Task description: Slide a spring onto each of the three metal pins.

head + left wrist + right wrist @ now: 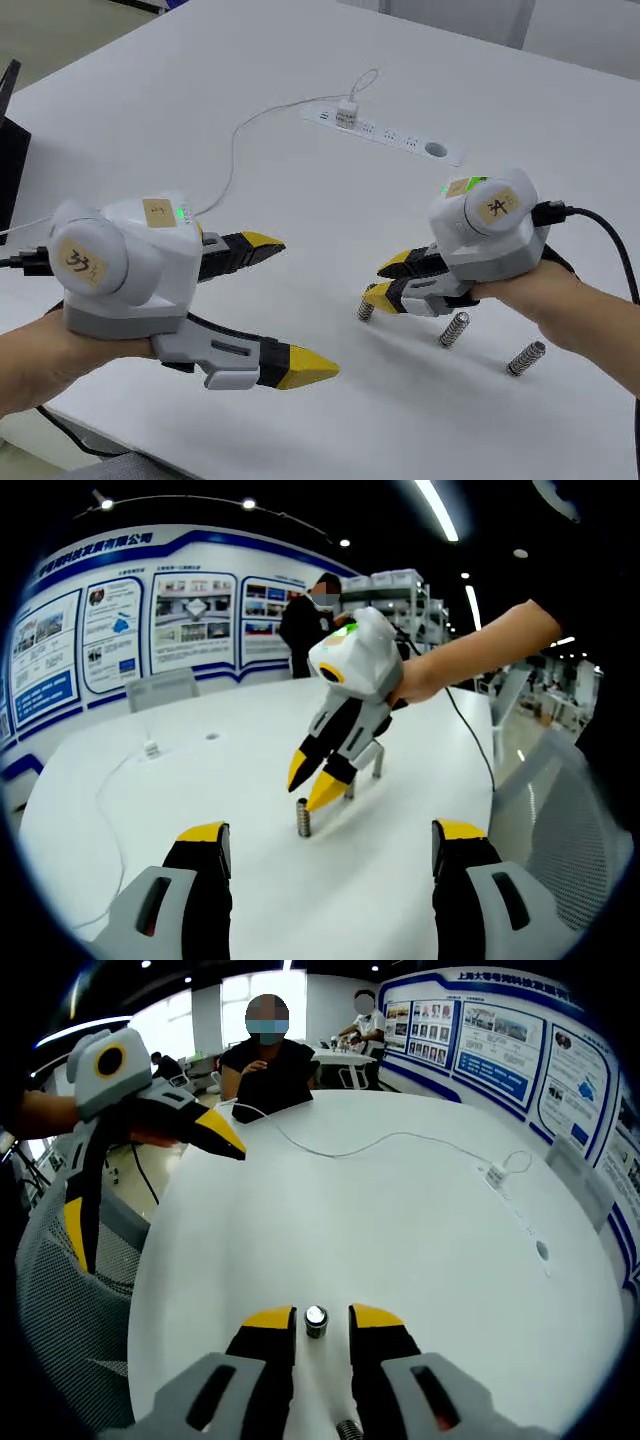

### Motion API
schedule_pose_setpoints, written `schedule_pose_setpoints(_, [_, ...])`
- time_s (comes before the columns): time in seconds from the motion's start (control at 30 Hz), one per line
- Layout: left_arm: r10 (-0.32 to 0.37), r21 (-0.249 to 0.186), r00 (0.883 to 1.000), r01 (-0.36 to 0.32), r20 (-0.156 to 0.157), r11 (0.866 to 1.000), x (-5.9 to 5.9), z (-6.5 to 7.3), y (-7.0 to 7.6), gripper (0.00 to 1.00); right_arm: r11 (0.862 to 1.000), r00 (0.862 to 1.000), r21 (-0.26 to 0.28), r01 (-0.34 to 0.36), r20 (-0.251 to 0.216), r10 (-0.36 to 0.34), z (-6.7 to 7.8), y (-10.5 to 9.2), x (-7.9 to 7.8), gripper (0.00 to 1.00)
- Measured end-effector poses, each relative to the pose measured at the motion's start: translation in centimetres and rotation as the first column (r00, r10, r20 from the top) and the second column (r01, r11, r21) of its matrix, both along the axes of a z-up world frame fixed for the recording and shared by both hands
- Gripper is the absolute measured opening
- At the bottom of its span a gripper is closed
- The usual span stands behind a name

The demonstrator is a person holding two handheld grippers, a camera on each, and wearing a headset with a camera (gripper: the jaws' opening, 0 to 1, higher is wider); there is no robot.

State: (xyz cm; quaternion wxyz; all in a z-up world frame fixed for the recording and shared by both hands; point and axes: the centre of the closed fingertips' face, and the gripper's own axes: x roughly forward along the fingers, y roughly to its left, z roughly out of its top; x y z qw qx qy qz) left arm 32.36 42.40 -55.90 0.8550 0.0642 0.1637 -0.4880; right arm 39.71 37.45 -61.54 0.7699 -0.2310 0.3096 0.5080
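Three short pins, each with a spring on it, stand in a row on the white table: the left spring (366, 308), the middle spring (454, 328) and the right spring (525, 358). My right gripper (378, 283) hovers over the left one with its jaws a little apart. In the right gripper view that spring's top (316, 1321) sits between the right gripper (320, 1318) tips with a small gap on each side. My left gripper (295, 305) is wide open and holds nothing. The left gripper view shows the left gripper (330, 832) facing the same spring (303, 817) and the right gripper (312, 780).
A white power strip (385, 130) with a plugged charger (347, 113) and a thin white cable (235, 150) lies at the back of the table. A dark object (10, 150) stands at the left edge. A person (265, 1070) sits at the table's far end.
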Motion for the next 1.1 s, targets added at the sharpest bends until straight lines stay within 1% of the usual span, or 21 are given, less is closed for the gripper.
schedule_pose_setpoints(0.07, [-0.005,0.003,1.000,0.005,0.003,1.000,-0.1,0.2,-0.1,0.84,0.999,1.000,0.037,-0.013,0.002,0.013,0.7,0.0,-0.6,0.23])
schedule_pose_setpoints(0.1, [-0.007,0.003,1.000,0.007,0.006,1.000,-0.2,0.3,-0.1,0.84,0.998,1.000,0.057,-0.015,0.010,0.014,1.2,-0.2,-0.8,0.23])
schedule_pose_setpoints(0.23, [-0.007,0.002,1.000,0.007,0.009,1.000,-0.2,0.7,-0.3,0.85,0.996,1.000,0.087,-0.011,0.018,0.009,2.0,-1.0,-1.5,0.24])
schedule_pose_setpoints(0.37, [-0.018,0.021,1.000,0.017,0.017,1.000,-0.4,1.0,-0.7,0.85,0.994,1.000,0.108,0.015,0.023,-0.017,2.5,-2.4,-1.8,0.26])
schedule_pose_setpoints(0.47, [-0.022,0.031,1.000,0.022,0.021,0.999,-0.4,1.3,-0.8,0.85,0.988,0.998,0.146,0.051,0.016,-0.054,3.1,-3.5,-1.9,0.27])
schedule_pose_setpoints(0.53, [-0.022,0.033,0.999,0.021,0.024,0.999,-0.3,1.6,-0.8,0.85,0.981,0.997,0.182,0.074,0.018,-0.078,3.8,-4.3,-2.1,0.28])
schedule_pose_setpoints(0.57, [-0.021,0.034,0.999,0.020,0.027,0.999,-0.3,1.7,-0.8,0.84,0.974,0.996,0.212,0.079,0.014,-0.083,4.3,-4.5,-2.3,0.31])
schedule_pose_setpoints(0.6, [-0.018,0.034,0.999,0.017,0.033,0.999,-0.3,1.9,-0.8,0.84,0.966,0.997,0.250,0.071,0.010,-0.076,4.9,-4.6,-2.7,0.33])
schedule_pose_setpoints(0.63, [-0.017,0.032,0.999,0.016,0.036,0.999,-0.3,2.1,-0.9,0.83,0.952,0.997,0.296,0.075,-0.005,-0.077,5.7,-4.9,-3.3,0.37])
schedule_pose_setpoints(0.67, [-0.015,0.028,0.999,0.014,0.036,1.000,-0.3,2.2,-0.9,0.84,0.945,0.996,0.316,0.081,-0.005,-0.084,6.1,-5.4,-3.5,0.40])
schedule_pose_setpoints(0.7, [-0.012,0.022,0.999,0.011,0.037,1.000,-0.3,2.3,-1.0,0.84,0.946,0.997,0.314,0.075,0.006,-0.081,6.4,-6.2,-4.0,0.40])
schedule_pose_setpoints(0.77, [-0.008,0.023,0.999,0.007,0.039,1.000,-0.2,2.4,-1.2,0.84,0.950,0.997,0.303,0.074,0.012,-0.081,6.6,-7.2,-4.9,0.40])
schedule_pose_setpoints(0.87, [-0.008,0.024,0.999,0.008,0.038,1.000,-0.2,2.5,-1.7,0.85,0.956,0.995,0.282,0.085,0.029,-0.097,6.5,-9.0,-5.6,0.41])
schedule_pose_setpoints(0.93, [-0.014,0.027,0.999,0.012,0.039,1.000,-0.3,2.5,-2.0,0.86,0.953,0.993,0.285,0.104,0.024,-0.115,6.7,-9.9,-5.8,0.41])
schedule_pose_setpoints(1.0, [-0.022,0.029,0.999,0.021,0.041,0.999,-0.5,2.6,-2.4,0.86,0.948,0.991,0.295,0.118,0.027,-0.132,7.0,-10.7,-6.2,0.41])
schedule_pose_setpoints(1.1, [-0.036,0.044,0.998,0.034,0.043,0.998,-0.7,2.6,-2.9,0.87,0.941,0.987,0.308,0.138,0.035,-0.156,7.5,-12.0,-6.6,0.43])
